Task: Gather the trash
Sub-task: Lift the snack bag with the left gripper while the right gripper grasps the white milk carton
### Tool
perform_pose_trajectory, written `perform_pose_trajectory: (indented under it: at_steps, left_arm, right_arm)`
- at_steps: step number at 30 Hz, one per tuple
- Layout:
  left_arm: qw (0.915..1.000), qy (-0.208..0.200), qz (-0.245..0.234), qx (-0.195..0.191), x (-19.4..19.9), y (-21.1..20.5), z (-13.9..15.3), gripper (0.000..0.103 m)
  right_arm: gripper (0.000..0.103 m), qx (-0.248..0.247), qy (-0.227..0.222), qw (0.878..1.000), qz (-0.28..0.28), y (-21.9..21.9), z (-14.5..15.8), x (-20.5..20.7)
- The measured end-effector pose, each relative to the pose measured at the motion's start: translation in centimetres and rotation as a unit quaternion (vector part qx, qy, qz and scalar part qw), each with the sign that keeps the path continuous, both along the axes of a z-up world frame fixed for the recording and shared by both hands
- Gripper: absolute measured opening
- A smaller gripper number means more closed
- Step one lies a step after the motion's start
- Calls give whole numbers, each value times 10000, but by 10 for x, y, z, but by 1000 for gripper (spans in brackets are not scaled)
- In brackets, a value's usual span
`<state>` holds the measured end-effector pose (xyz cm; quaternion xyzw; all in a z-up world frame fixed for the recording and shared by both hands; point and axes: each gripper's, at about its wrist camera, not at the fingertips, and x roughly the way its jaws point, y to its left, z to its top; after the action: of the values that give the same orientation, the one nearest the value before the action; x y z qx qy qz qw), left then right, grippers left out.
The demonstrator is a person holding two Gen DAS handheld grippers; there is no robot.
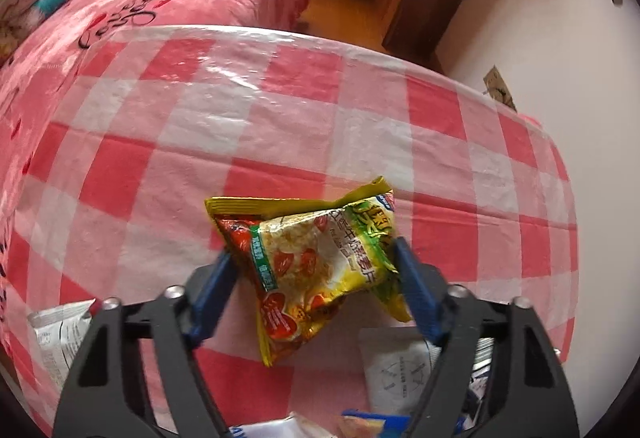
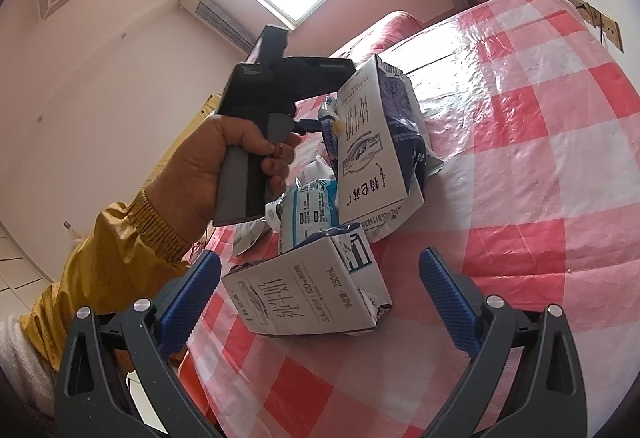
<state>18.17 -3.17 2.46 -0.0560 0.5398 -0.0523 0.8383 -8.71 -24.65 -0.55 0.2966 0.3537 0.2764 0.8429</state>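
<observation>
Yellow foil, crinkled and printed, is pinched between the blue fingers [image 1: 224, 278] of the left gripper [image 1: 316, 262]: a snack packet [image 1: 312, 266], held up above the checked surface [image 1: 280, 109]. It is judged light, limp and slippery, best gripped across its gathered middle. The right gripper [image 2: 320, 290] is spread wide and holds nothing; a flattened milk carton [image 2: 308, 290] lies between its fingers. Beyond that carton, a second carton [image 2: 372, 149] and wrappers [image 2: 312, 205] are piled. The cartons are judged light, crushable, and best taken by a folded edge.
</observation>
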Motion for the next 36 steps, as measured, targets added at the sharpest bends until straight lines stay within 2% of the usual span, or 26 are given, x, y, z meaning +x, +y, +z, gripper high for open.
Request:
perform_pose_trajectory:
  at_steps: [2, 11, 21, 26, 31, 36]
  left_arm:
    - [10000, 5, -3, -98, -2, 6, 1, 65]
    - [9993, -77, -22, -369, -26, 30, 5, 56]
    - [9978, -340, -105, -566, -64, 63, 15, 53]
    - [9968, -420, -131, -671, -86, 77, 17, 53]
    - [9959, -557, -214, -683, -112, 86, 21, 53]
    - [9940, -753, -293, -735, -143, 95, 28, 53]
  right_arm:
    - [98, -32, 16, 10000, 3, 2, 0, 0]
    - [98, -344, -6, 9994, 22, 16, 2, 1]
    - [98, -731, -38, 9972, 118, 41, 4, 5]
    - [98, -725, 26, 9974, 49, 43, 3, 7]
    - [98, -740, 62, 9972, -103, 34, 1, 9]
    - [98, -972, -4, 9945, -394, 31, 5, 8]
